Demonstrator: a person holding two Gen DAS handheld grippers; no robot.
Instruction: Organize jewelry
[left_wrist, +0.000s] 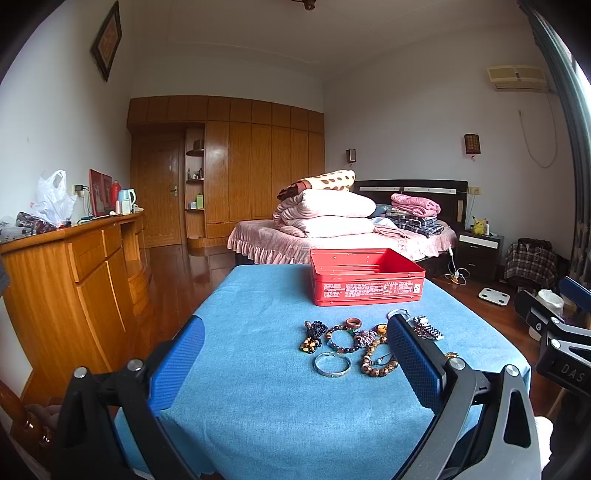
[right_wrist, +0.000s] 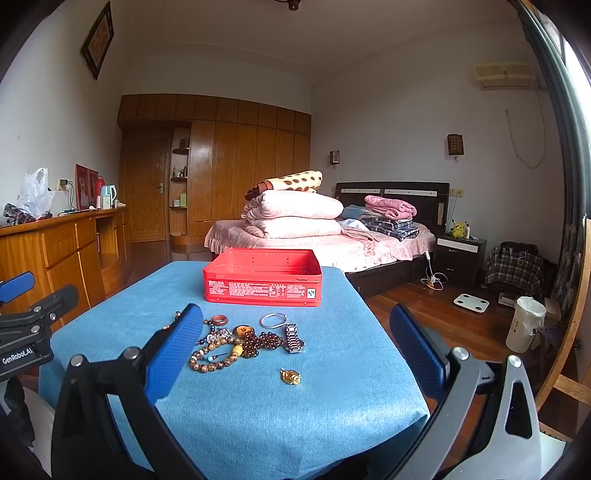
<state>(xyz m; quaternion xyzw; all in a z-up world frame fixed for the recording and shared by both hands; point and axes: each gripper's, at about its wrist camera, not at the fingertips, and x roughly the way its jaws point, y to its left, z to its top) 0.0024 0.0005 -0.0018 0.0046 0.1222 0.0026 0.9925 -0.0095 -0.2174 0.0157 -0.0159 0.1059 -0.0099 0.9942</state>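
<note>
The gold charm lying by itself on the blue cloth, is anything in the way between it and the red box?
Partly. The watch and silver bangle lie between the gold charm and the red box, which is open on top. The right gripper is open, holding nothing.

1. In the left wrist view, part of the watch (left_wrist: 427, 328) and of the silver bangle (left_wrist: 399, 314) behind it is covered by the left gripper's (left_wrist: 295, 354) right finger.
2. In the right wrist view, the dark bead strand (right_wrist: 176, 320) is largely hidden behind the right gripper's (right_wrist: 295, 345) left finger.
3. The white print on the red tin (right_wrist: 263, 277) is too small to be read (in either view).
4. The floor of the tin is concealed by its front wall.
5. The near end of the blue-covered surface (right_wrist: 258, 413) is masked by the gripper body.
</note>
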